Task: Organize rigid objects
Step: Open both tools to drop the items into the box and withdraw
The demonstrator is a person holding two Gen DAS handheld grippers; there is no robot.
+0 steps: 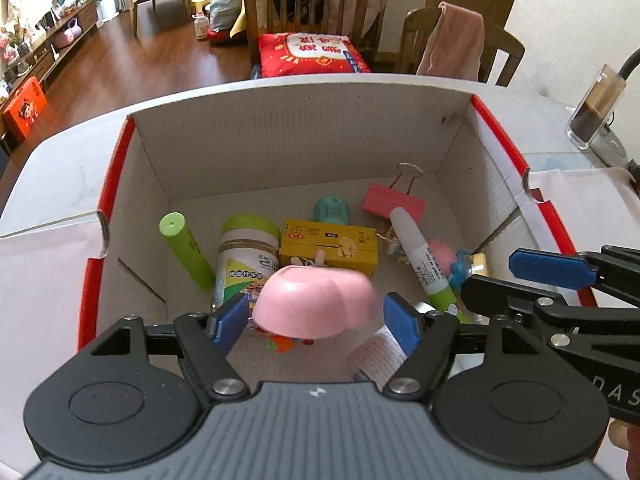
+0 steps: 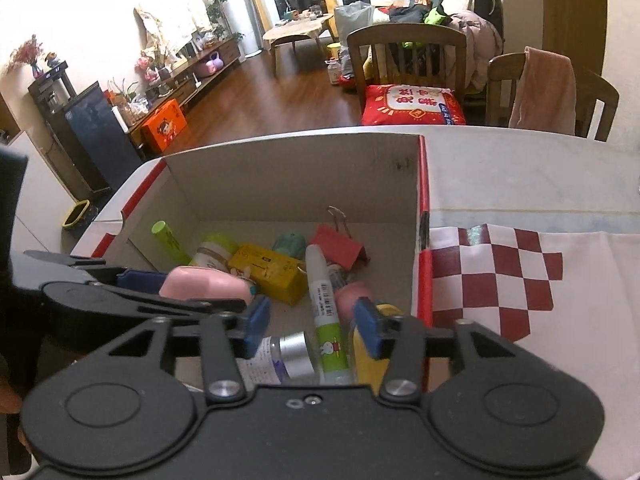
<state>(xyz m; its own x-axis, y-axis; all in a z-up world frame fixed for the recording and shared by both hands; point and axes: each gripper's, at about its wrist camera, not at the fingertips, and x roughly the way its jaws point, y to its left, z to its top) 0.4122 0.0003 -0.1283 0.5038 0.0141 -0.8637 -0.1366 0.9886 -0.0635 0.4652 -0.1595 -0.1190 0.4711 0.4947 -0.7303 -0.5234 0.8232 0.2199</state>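
A white cardboard box with red edges is sitting open on a pale counter; its near wall is hidden behind both grippers. The left gripper is reaching into the box with its blue pads apart; a blurred pink bowl, upside down, is sitting between them, and whether the pads are touching it is hard to tell. The right gripper is hovering over the box's right side, pads apart, gripping nothing. Lying in the box are a lime green tube, a green-lidded jar, a yellow carton, a teal object, a pink binder clip and a glue bottle; a silver-capped bottle and a yellow item are partly hidden by the right gripper; small toys under the bowl are too covered to identify.
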